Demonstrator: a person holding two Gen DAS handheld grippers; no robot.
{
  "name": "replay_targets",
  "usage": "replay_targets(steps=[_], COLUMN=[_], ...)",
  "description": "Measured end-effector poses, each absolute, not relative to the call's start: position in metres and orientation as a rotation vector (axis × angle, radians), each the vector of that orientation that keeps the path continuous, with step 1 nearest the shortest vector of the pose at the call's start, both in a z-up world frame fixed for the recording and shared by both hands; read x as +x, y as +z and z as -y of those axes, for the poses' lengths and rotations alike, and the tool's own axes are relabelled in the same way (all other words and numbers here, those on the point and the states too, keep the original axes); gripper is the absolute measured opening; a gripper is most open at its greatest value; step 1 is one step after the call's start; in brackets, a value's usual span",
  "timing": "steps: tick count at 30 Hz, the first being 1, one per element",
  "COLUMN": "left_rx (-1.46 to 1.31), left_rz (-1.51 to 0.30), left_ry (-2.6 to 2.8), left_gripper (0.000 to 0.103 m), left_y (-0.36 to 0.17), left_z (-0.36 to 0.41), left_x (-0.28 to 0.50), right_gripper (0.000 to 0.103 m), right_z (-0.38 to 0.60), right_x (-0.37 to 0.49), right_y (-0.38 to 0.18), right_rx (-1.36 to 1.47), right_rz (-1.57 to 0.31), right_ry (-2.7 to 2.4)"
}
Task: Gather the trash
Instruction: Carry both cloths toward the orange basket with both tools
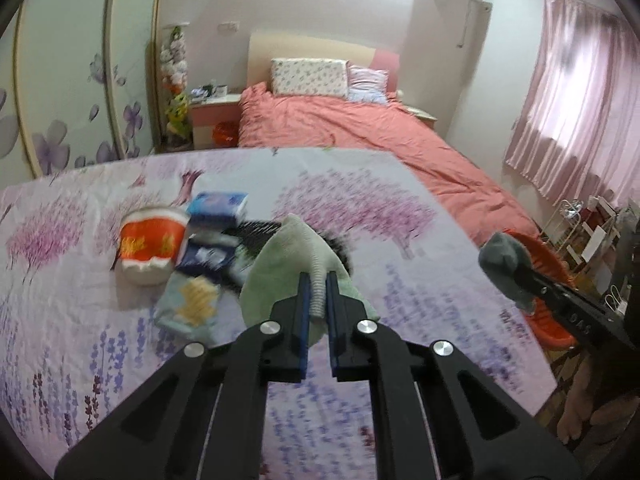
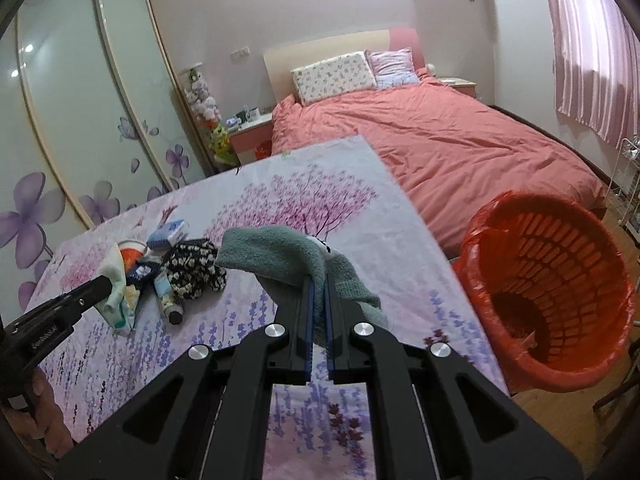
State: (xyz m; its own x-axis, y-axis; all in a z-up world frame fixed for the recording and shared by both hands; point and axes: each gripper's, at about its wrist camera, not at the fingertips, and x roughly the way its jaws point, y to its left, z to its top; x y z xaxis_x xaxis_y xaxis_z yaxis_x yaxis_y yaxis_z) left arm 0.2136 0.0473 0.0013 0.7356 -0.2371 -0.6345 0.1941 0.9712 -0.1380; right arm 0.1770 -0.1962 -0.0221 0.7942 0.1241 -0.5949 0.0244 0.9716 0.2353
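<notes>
My left gripper (image 1: 318,280) is shut on a pale green sock (image 1: 280,264), held up over the floral tablecloth (image 1: 400,260). My right gripper (image 2: 319,280) is shut on a grey-green sock (image 2: 280,258), also lifted off the table. In the left wrist view the right gripper (image 1: 516,270) shows at the right edge with its grey-green sock (image 1: 502,258). In the right wrist view the left gripper (image 2: 110,282) shows at the left with its pale sock (image 2: 114,280). A red lined basket (image 2: 560,292) stands on the floor right of the table.
A pile lies on the table: a red and white cup (image 1: 152,244), a blue tissue pack (image 1: 218,206), a dark packet (image 1: 206,256), a black and white knit piece (image 2: 192,266), a tube (image 2: 168,296). A pink bed (image 2: 440,140) lies beyond.
</notes>
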Motion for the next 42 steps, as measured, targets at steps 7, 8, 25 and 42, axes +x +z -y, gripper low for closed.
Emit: replay_targets(steps=[7, 8, 25, 42], left_rx=[-0.042, -0.039, 0.012, 0.108], left_rz=[-0.659, -0.654, -0.618, -0.683], left_ry=[-0.331, -0.344, -0.657, -0.854], left_gripper=[0.008, 0.008, 0.009, 0.010], left_y=[0.025, 0.027, 0.037, -0.004], left_z=[0.000, 0.006, 0.143, 0.284], left_x=[0.202, 0.202, 0.198, 0.224], right_gripper=[0.005, 0.005, 0.005, 0.005], right_z=[0.222, 0.227, 0.327, 0.415], right_x=[0.162, 0.159, 0.138, 0.152], right_y=[-0.009, -0.007, -0.002, -0.036], right_rx=[0.260, 0.263, 0.364, 0.540], right_rz=[-0.598, -0.589, -0.513, -0.490], right_ry=[0.005, -0.006, -0.200, -0.302])
